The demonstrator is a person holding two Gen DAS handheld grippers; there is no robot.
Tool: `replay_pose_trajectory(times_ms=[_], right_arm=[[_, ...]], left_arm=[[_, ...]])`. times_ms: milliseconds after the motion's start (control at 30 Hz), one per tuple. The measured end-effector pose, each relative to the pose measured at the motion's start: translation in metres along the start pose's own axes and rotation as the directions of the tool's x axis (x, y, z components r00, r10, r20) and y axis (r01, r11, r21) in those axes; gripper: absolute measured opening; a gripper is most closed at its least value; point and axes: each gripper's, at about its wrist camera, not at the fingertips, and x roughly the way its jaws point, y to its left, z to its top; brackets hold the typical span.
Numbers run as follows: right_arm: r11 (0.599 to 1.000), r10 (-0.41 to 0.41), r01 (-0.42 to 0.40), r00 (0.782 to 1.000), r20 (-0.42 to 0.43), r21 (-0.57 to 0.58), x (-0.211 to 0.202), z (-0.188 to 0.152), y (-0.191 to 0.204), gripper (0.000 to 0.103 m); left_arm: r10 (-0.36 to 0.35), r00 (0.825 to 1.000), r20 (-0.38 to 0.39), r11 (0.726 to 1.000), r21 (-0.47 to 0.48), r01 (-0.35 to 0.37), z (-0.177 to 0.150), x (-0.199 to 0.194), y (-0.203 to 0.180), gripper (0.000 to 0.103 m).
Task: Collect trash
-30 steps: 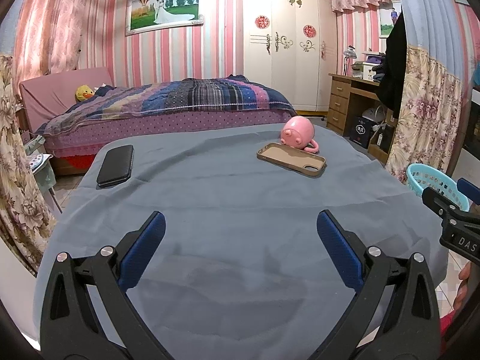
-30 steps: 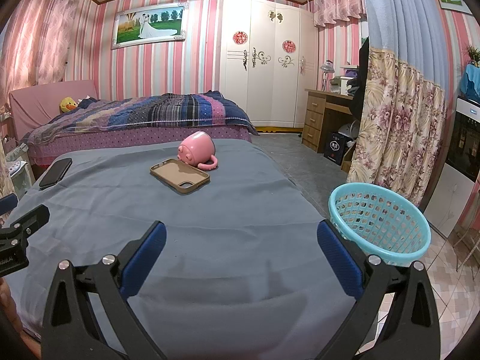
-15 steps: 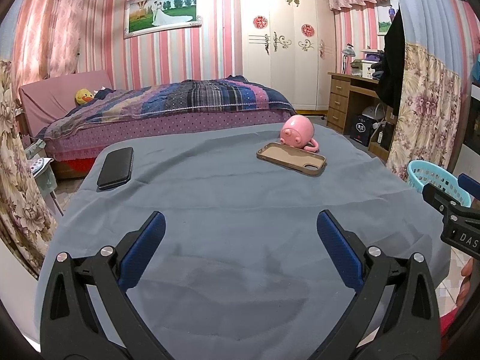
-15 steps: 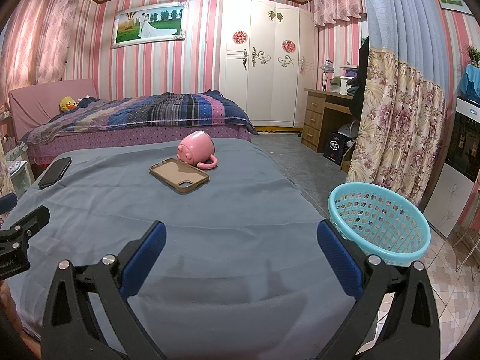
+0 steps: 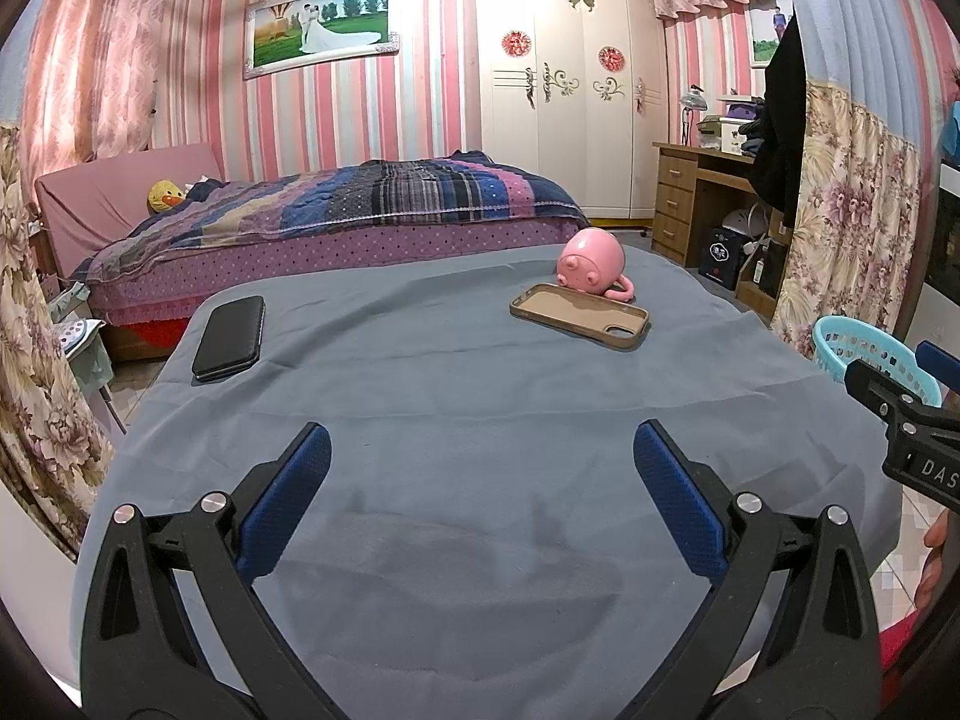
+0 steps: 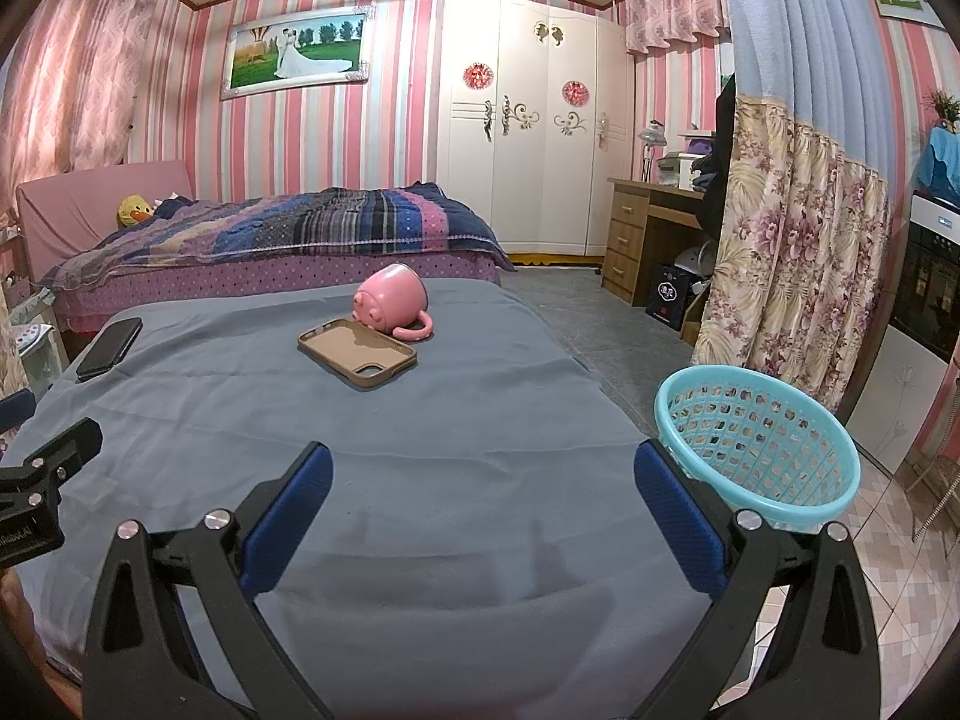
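Your basket [image 6: 759,441], the turquoise one for the trash, stands off the right edge of the grey cloth [image 6: 420,450], down by the tiled floor [image 6: 900,570]; in your left view only part of the basket [image 5: 864,354] shows, behind the other gripper's tip. On the cloth, well away from the basket toward the far end, a tan phone case [image 6: 357,354] lies open side up. The pink mug [image 6: 390,303] lies tipped on its side, touching the case's far edge, handle toward the basket. A black phone [image 6: 110,348] lies flat at the far left corner of the cloth, the corner farthest from the basket.

Your right gripper [image 6: 483,480] hovers over the near end of the cloth, jaws spread wide with nothing between them; its right finger overlaps the basket's near rim in the view. Your left gripper [image 5: 482,462] is likewise released and empty above the near cloth, farther from the basket.

Beyond the cloth stands a bed [image 6: 270,240] with a striped quilt, then a white wardrobe [image 6: 528,120]. A wooden desk [image 6: 642,228] and a floral curtain [image 6: 798,228] rise behind the basket.
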Motion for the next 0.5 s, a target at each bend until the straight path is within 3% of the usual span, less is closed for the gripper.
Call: replay_pose_trajectory(times_ms=[500], right_arm=[[1.000, 0.000, 0.000, 1.000, 0.000, -0.001, 0.0000, -0.0001, 0.0002, 0.098]], left_arm=[[0.000, 1.000, 0.000, 1.000, 0.000, 0.000, 0.0001, -0.0001, -0.0005, 0.098]])
